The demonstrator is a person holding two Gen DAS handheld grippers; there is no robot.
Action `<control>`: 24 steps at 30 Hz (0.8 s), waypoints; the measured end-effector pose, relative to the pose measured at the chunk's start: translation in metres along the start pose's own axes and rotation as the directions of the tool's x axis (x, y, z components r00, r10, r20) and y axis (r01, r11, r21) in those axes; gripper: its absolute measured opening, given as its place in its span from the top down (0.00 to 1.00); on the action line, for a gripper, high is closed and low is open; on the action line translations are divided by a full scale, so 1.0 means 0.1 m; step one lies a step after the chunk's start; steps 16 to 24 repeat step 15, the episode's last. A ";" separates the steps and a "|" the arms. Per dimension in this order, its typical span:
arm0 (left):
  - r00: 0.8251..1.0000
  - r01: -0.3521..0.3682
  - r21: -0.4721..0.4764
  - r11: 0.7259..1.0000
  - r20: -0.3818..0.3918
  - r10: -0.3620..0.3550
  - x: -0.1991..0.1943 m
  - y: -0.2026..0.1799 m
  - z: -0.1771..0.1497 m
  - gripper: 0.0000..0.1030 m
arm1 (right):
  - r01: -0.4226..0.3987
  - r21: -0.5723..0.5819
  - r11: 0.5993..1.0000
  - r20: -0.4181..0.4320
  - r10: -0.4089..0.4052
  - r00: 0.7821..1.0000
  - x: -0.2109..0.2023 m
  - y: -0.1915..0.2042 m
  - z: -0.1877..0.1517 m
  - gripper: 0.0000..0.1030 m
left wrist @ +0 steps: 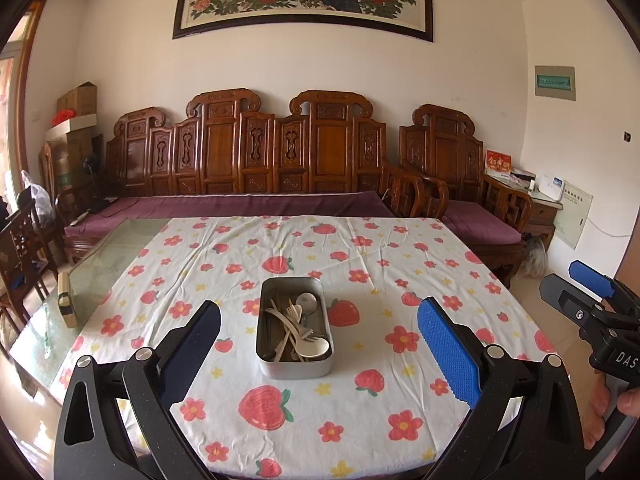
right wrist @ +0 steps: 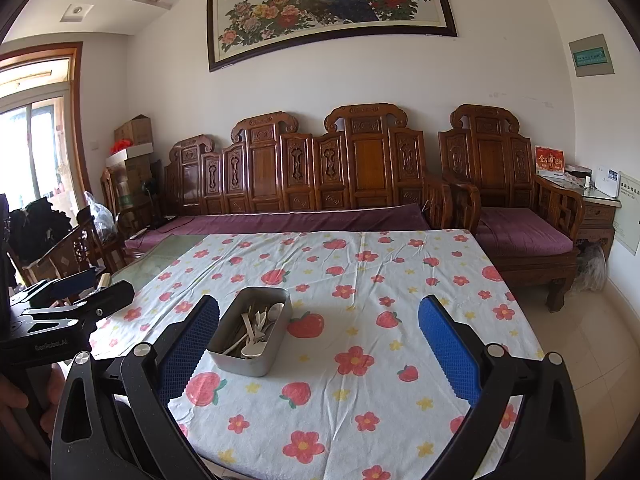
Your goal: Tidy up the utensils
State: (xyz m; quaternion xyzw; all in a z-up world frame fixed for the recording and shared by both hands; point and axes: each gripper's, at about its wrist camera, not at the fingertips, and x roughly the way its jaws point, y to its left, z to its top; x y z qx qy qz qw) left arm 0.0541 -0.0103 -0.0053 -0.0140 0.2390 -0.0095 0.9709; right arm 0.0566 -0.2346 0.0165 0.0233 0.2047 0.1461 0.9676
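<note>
We see the utensils piled loosely inside the tin, which stands near the middle of the tablecloth. We hold the left gripper above the near table edge, fingers spread wide and empty, with the tin framed between them. The right gripper is likewise spread and empty, the tin just beside its left finger.

Bright daylight, sharp, fisheye-warped edges
</note>
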 end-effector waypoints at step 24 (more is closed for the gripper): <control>1.000 0.005 -0.001 1.000 -0.004 -0.005 -0.01 -0.05 0.04 0.08 | 0.002 0.002 1.000 0.000 -0.002 1.000 0.00 -0.01 0.00 0.02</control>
